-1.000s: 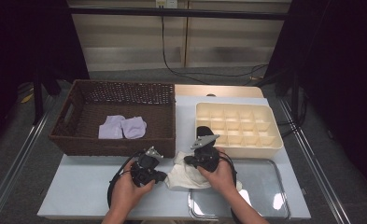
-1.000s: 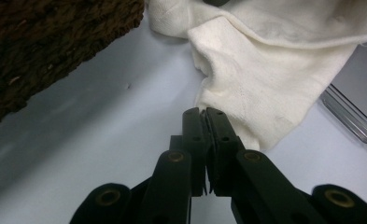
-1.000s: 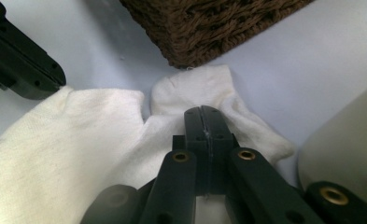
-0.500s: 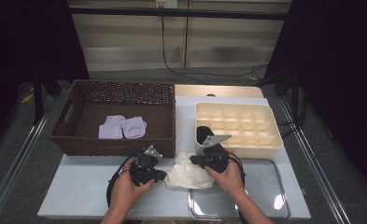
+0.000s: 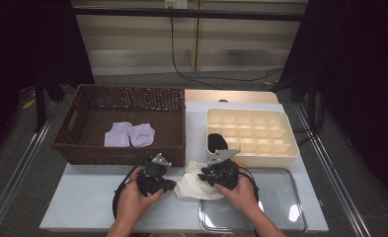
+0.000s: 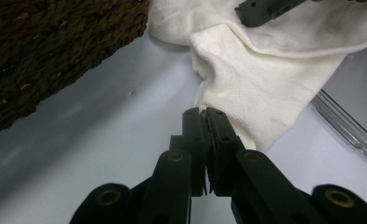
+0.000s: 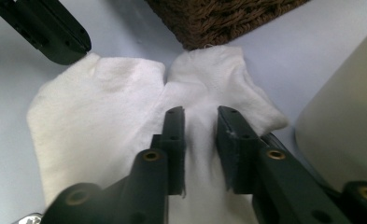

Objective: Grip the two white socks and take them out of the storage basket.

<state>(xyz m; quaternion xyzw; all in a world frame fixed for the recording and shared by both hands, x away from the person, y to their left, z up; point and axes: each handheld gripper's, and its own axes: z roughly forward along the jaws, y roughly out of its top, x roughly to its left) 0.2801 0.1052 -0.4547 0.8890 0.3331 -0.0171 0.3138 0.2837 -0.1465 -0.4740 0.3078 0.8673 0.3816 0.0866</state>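
A white sock (image 5: 194, 188) lies crumpled on the pale table between my two grippers. My left gripper (image 5: 174, 186) comes in from the left, and in the left gripper view it (image 6: 203, 112) is shut on the sock's (image 6: 246, 79) near edge. My right gripper (image 5: 202, 177) lies over the sock from the right. In the right gripper view its jaws (image 7: 201, 114) have just been closing and now pinch a raised fold of the sock (image 7: 102, 107). The left gripper's tip (image 7: 81, 46) shows at the sock's far corner.
A brown wicker basket (image 5: 117, 148) with two lilac socks (image 5: 130, 134) stands behind the left hand. A cream compartment tray (image 5: 290, 148) stands at the back right, with a dark object (image 5: 216, 142) at its near-left corner. A clear flat tray (image 5: 280, 197) lies under the right forearm.
The right gripper has shifted slightly over the sock, and the sock's folds have changed shape under it. The left gripper has stayed put.
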